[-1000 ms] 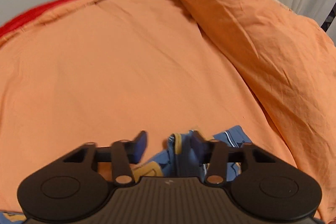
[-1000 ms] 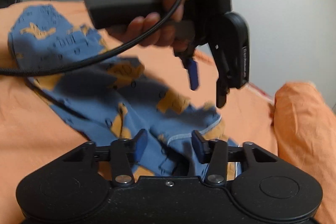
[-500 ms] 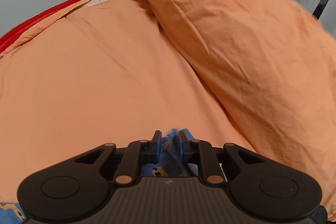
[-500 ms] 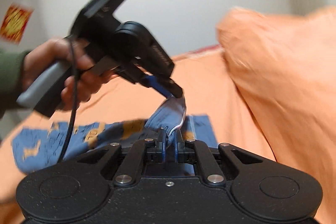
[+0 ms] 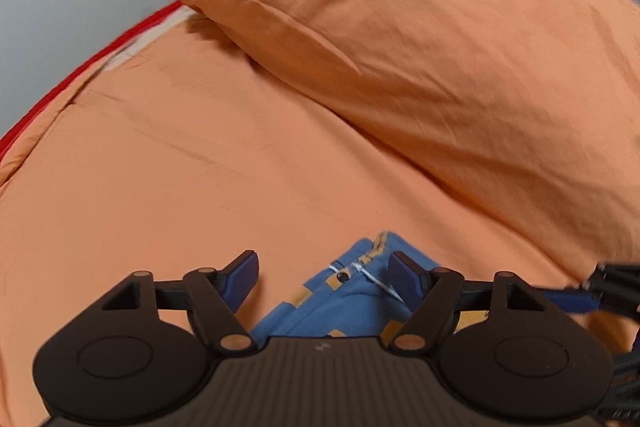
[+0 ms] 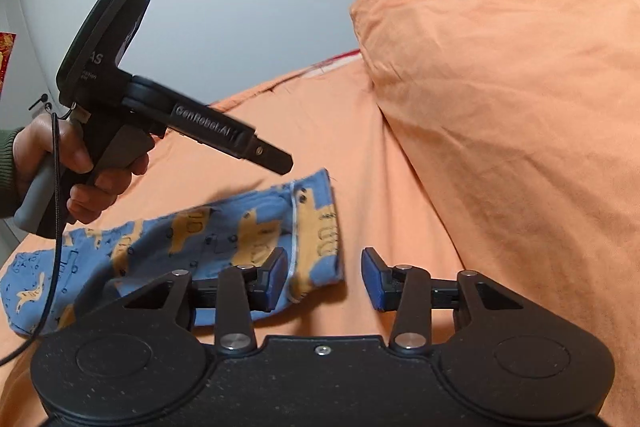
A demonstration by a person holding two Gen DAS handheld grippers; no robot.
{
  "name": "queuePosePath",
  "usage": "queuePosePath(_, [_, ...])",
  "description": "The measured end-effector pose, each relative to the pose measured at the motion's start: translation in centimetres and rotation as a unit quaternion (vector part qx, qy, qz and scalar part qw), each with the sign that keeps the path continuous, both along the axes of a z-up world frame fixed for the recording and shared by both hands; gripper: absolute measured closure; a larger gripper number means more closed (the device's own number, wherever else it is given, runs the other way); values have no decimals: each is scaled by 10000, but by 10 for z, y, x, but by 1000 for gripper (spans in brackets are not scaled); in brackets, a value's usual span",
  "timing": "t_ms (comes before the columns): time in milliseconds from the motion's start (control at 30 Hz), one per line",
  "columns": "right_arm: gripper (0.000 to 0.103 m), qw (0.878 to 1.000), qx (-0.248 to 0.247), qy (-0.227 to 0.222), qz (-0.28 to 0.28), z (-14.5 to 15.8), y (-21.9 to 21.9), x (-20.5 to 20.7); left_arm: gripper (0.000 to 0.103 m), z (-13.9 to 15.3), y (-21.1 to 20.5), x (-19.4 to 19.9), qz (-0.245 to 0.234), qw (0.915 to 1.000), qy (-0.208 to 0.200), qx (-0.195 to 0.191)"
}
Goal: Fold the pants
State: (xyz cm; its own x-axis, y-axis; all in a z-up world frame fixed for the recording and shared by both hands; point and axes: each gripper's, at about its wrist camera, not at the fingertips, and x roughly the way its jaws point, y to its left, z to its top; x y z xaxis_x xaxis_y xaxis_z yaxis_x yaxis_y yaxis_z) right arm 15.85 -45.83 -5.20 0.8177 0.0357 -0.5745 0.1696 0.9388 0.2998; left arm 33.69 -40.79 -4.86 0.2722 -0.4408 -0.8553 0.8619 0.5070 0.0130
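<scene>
The blue pants (image 6: 224, 239) with yellow prints lie flat on the orange bed sheet (image 6: 320, 115), one hemmed end towards the heaped cover. My right gripper (image 6: 324, 279) hangs just over that end. Its jaws are opening, and the cloth lies under them untouched by the pads. A hand (image 6: 80, 167) holds my left gripper (image 6: 276, 163) above the pants' far edge. In the left wrist view, my left gripper (image 5: 324, 277) is opening wide over a corner of the pants (image 5: 352, 307), and its pads are off the cloth.
A big heap of orange bedding (image 5: 440, 67) rises on the right (image 6: 520, 107). The bed's red edge (image 5: 80, 75) runs along the grey wall. A black cable (image 6: 56, 227) hangs from the left gripper over the pants. Bare sheet (image 5: 160, 187) spreads to the left.
Half a second ago both grippers were shut on the raised edge of the pants. Both have since let go and opened, and the pants now lie on the sheet.
</scene>
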Motion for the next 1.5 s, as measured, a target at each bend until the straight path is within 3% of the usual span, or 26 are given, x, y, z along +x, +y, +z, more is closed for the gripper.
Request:
queuePosePath(67, [71,10000,23,40,23,-4,-2,5,54,-13,-10,-4,-231,9994,56,238])
queuePosePath(133, [83,9999,40,62,94,-6,-3,7,67,-19,-16,-10,-420,9987,37,303])
queuePosePath(233, [87,9998,-79,45,167,-8,-1,7,92,-18,-20,-23,-703,9968,-157,339])
queuePosePath(333, [90,9996,-157,-30,225,-7,0,5,94,-14,-19,-31,-725,9961,-288,403])
queuePosePath(500, [93,9983,-438,-218,329,-1,5,3,95,1,-8,-27,-330,9990,-82,292])
queuePosePath(633, [93,9983,-382,-11,432,-9,2,11,94,1,-10,-27,-360,9973,-307,564])
queuePosePath(700, [88,9983,-345,43,472,-8,0,11,93,-5,-14,-28,-437,9958,-305,746])
queuePosePath(733, [85,9984,-315,57,476,-7,-1,10,88,-6,-16,-29,-470,9950,-374,801])
queuePosePath(767, [74,9984,-260,30,502,-4,-3,9,68,-6,-17,-31,-479,9942,-483,838])
queuePosePath(800, [58,9984,-203,-19,530,-3,-4,8,55,-6,-18,-32,-490,9934,-575,859])
queuePosePath(833, [52,9983,-128,-61,565,-3,-6,8,37,-7,-19,-30,-518,9929,-644,851])
queuePosePath(867, [47,9982,-26,-42,590,-3,-9,10,34,-8,-21,-29,-560,9925,-662,862])
queuePosePath(967, [51,9970,436,59,641,-12,-17,16,33,-16,-28,-20,-728,9914,-417,1006])
queuePosePath(1033, [54,9946,744,140,711,-17,-22,20,37,-18,-28,-10,-704,9931,-119,928])
queuePosePath(1133, [54,9907,1188,187,639,-22,-30,22,63,-22,-24,2,-556,9946,521,701])
queuePosePath(1200, [58,9868,1514,188,536,-24,-37,23,70,-21,-24,-7,-725,9943,325,708])
queuePosePath(1233, [64,9858,1604,202,456,-26,-40,23,75,-20,-25,-13,-806,9937,180,751])
queuePosePath(1267, [77,9847,1679,204,424,-27,-41,23,83,-19,-26,-17,-844,9933,50,793])
queuePosePath(1300, [81,9839,1717,189,451,-27,-41,23,85,-18,-25,-20,-848,9930,-38,816])
queuePosePath(1367, [87,9866,1546,125,510,-21,-36,22,88,-15,-24,-23,-769,9938,-92,795])
queuePosePath(1500, [88,9943,946,-35,480,1,-29,15,87,-1,-22,-33,-727,9952,-225,618])
